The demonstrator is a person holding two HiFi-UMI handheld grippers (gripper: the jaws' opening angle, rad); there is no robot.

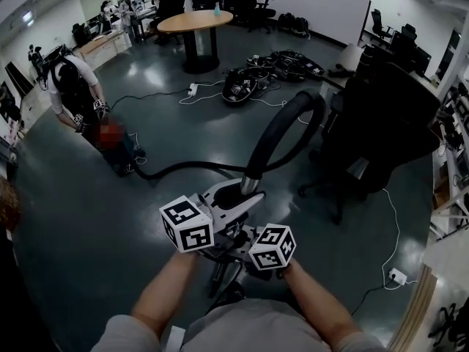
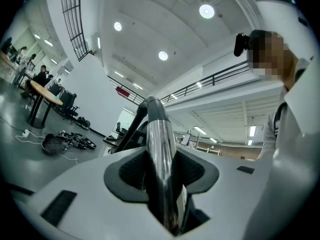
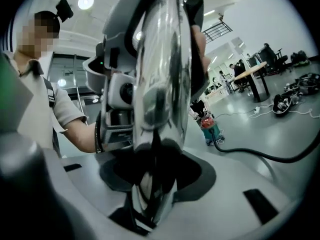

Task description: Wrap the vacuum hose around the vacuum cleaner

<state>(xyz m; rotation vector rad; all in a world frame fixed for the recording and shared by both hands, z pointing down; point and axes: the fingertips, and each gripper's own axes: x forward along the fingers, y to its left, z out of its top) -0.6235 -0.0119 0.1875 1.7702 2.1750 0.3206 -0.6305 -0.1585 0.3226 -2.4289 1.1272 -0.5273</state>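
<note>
Left claw (image 2: 161,171), right claw (image 3: 152,181): both clenching chrome wand (image 2: 160,134) | glossy dark floor (image 1: 88,218) | office, round table (image 1: 194,22)

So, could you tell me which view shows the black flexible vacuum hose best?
The head view: the black flexible vacuum hose arches from the shiny metal tube and trails across the floor. The right gripper view shows a floor stretch; the left gripper view, a short piece beyond the tube.
</note>
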